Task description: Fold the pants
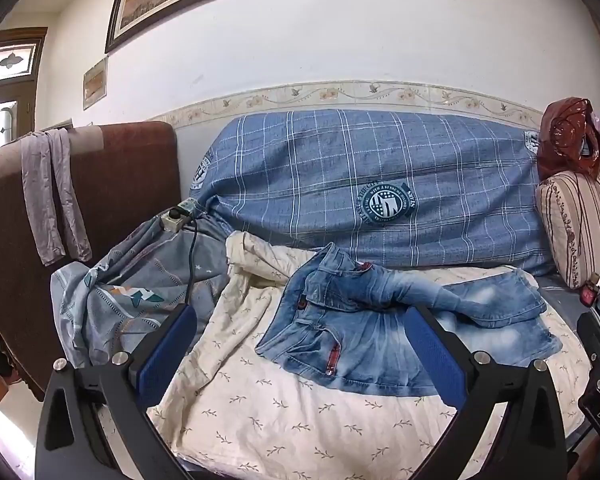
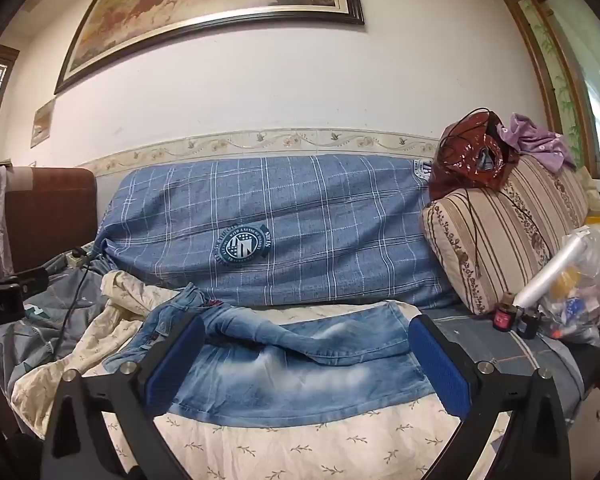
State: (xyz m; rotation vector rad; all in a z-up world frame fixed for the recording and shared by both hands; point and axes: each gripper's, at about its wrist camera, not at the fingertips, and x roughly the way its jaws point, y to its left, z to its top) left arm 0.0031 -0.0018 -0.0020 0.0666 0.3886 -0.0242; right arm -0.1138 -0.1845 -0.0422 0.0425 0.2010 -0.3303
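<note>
Blue-padded fingers of the left gripper point(image 1: 300, 344) stand spread wide with nothing between them, hovering over the waistband end of the jeans point(image 1: 384, 320). The right gripper point(image 2: 306, 356) is spread just as wide and also holds nothing; its pads frame the leg end of the same jeans point(image 2: 300, 360), and neither gripper visibly touches the denim.

The faded blue jeans lie crumpled on a cream leaf-print sheet point(image 1: 292, 420) spread over the sofa seat. One leg is twisted and lies across the other, its hem reaching toward the right. The waistband, with red trim at the pocket, sits at the left, near a bunched fold of the sheet.

Behind the jeans a blue plaid cover point(image 2: 284, 232) drapes the sofa back. A grey printed cloth point(image 1: 140, 284) is heaped at the left, with a power strip point(image 1: 178, 216) and black cable on top. A striped cushion point(image 2: 496, 240) leans at the right, bearing a crinkled red-brown plastic bag point(image 2: 468, 160) whose contents cannot be made out. Beside the cushion a clear plastic bag point(image 2: 580, 280) holds assorted small coloured items, too blurred to name, with a white roll point(image 2: 548, 276) leaning against it.
</note>
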